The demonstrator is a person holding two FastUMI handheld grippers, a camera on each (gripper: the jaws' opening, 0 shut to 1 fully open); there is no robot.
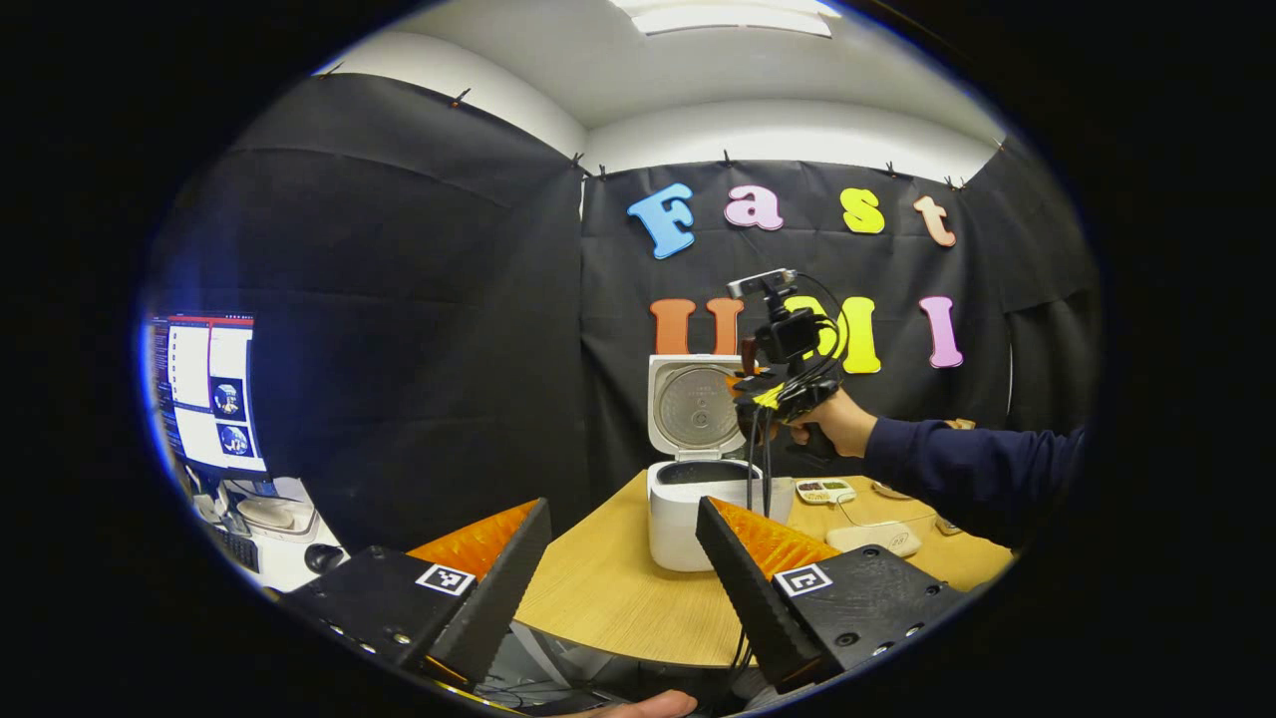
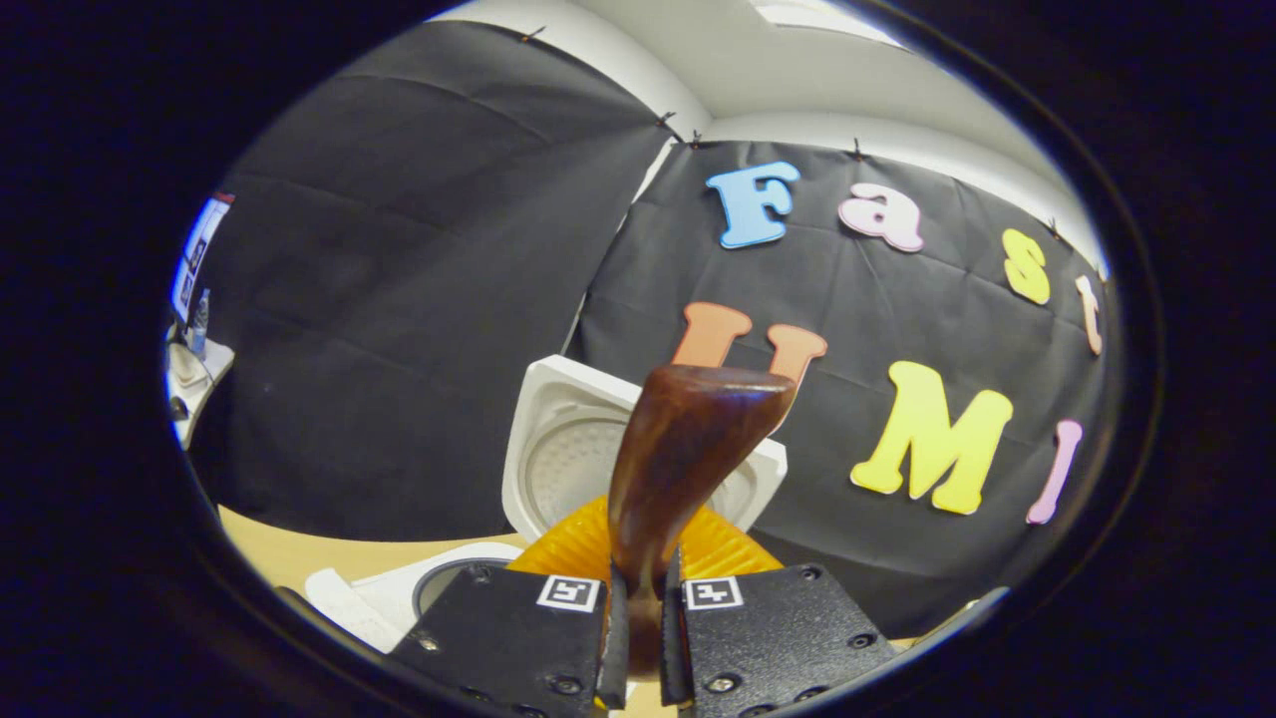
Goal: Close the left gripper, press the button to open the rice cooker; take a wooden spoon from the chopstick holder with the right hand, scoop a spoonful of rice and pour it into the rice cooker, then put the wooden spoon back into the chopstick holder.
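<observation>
The right hand-held gripper is raised above the open rice cooker, and its two fingers are pressed tight on the handle of the wooden spoon, which points up. The left hand-held gripper is held back at the near edge of the table, its fingers wide apart and gripping nothing. The cooker's lid stands upright; what is in the pot I cannot tell.
</observation>
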